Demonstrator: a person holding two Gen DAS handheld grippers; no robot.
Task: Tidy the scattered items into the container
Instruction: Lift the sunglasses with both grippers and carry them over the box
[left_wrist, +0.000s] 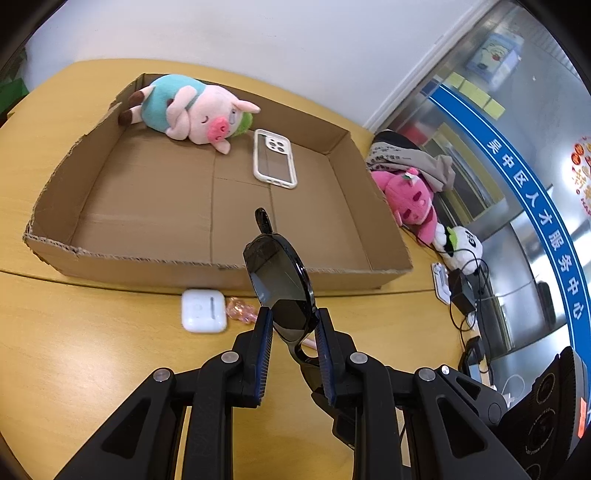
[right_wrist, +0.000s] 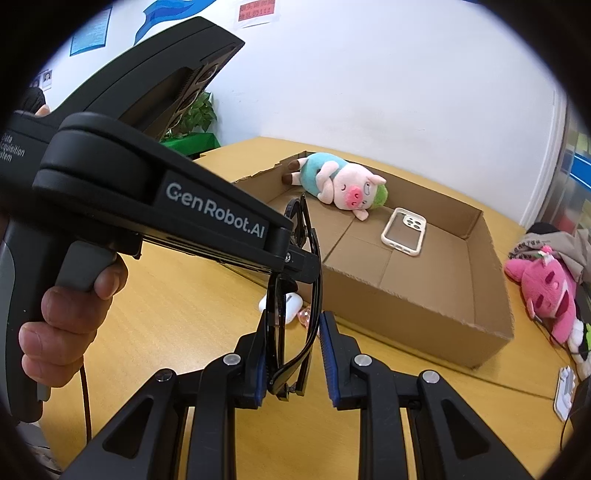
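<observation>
Right now both sets of jaws pinch the sunglasses (left_wrist: 279, 280) at frame centre – just short of the cardboard box (left_wrist: 122, 254). I'd ease 1 grip off first, then carry them over the near wall and lower gently.

A cardboard box (left_wrist: 122, 177) sits on the desk (left_wrist: 74, 350); inside it, a plush pig (left_wrist: 192, 110) lies at the far wall, a phone case (left_wrist: 275, 158) just beside it; an earbud case (left_wrist: 203, 310) rests before the box's near wall
</observation>
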